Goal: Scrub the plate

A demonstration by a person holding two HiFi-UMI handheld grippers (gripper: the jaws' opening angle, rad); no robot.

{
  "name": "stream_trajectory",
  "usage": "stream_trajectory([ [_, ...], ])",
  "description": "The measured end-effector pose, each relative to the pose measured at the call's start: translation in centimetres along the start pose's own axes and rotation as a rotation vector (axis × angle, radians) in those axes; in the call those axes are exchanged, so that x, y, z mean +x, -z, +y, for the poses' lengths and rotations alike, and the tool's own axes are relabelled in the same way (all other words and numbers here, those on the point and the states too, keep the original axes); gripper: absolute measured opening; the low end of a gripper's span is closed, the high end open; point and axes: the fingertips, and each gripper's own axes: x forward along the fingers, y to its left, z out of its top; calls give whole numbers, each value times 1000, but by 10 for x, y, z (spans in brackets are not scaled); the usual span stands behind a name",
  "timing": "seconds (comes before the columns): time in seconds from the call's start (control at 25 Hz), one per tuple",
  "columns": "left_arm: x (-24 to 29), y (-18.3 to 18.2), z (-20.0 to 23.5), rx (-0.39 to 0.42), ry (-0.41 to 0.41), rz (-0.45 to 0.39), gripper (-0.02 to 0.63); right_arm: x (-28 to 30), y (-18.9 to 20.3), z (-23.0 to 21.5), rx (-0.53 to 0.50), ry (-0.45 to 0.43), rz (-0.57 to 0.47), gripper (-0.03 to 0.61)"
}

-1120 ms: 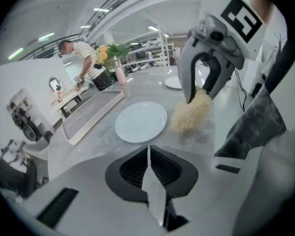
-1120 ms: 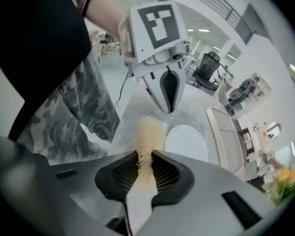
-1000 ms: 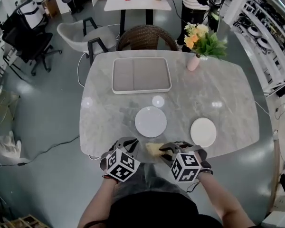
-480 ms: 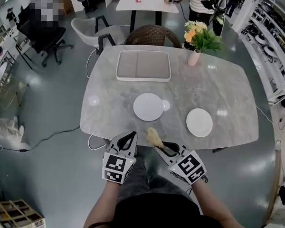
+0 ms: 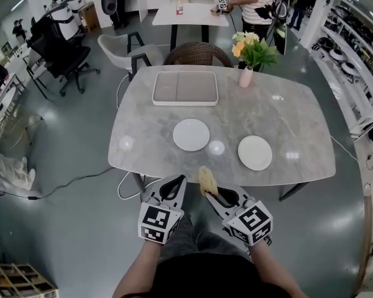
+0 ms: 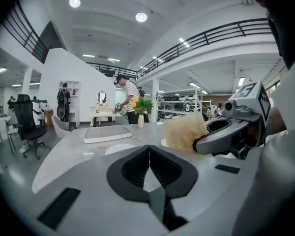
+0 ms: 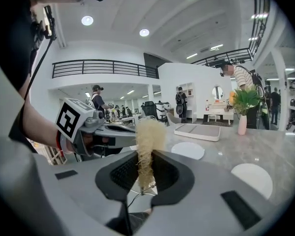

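Off the near edge of the table (image 5: 143,135), the left gripper (image 5: 176,181) hangs with jaws pressed together on nothing, the right gripper (image 5: 211,195) beside it pinches a pale yellow scrubber (image 5: 206,180), and the middle plate (image 5: 191,135) and the right plate (image 5: 255,153) lie on the table, apart from both.

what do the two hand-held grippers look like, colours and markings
Both the left hand-held gripper and right hand-held gripper have pale grey bodies, black ribbed jaw pads, and a white cube with black square markers. The person wears a dark top.
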Motion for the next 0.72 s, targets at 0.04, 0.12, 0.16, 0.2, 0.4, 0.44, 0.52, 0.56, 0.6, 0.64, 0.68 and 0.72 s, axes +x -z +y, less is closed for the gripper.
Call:
stream_trajectory([
  [0.04,-2,-2,-6,8,7,-2,15,-4,-1,1,4,8,-10,69],
  [0.12,-4,-4,-15,20,20,-4,15,-10,-3,2,9,21,-28,69],
  [0.16,-5,-6,-18,26,24,-7,15,-13,-5,2,9,27,-37,69],
  [0.2,-5,-9,-20,33,26,-10,15,-14,-6,1,9,32,-45,69],
  [0.4,-11,-16,-27,49,39,-21,15,-22,-10,3,21,46,-67,69],
  [0.44,-13,-17,-28,50,39,-24,15,-23,-10,4,23,48,-69,69],
  [0.52,-17,-19,-28,53,37,-29,15,-24,-12,6,25,53,-76,69],
  [0.56,-18,-19,-28,54,36,-29,15,-24,-13,7,26,54,-80,69],
  [0.6,-19,-19,-27,55,35,-28,15,-24,-14,7,26,54,-83,69],
  [0.64,-20,-17,-27,55,36,-26,15,-24,-14,8,28,54,-85,69],
  [0.68,-20,-16,-27,54,37,-23,15,-23,-14,9,30,52,-86,69],
  [0.72,-21,-15,-27,52,37,-20,15,-22,-13,10,33,49,-87,69],
])
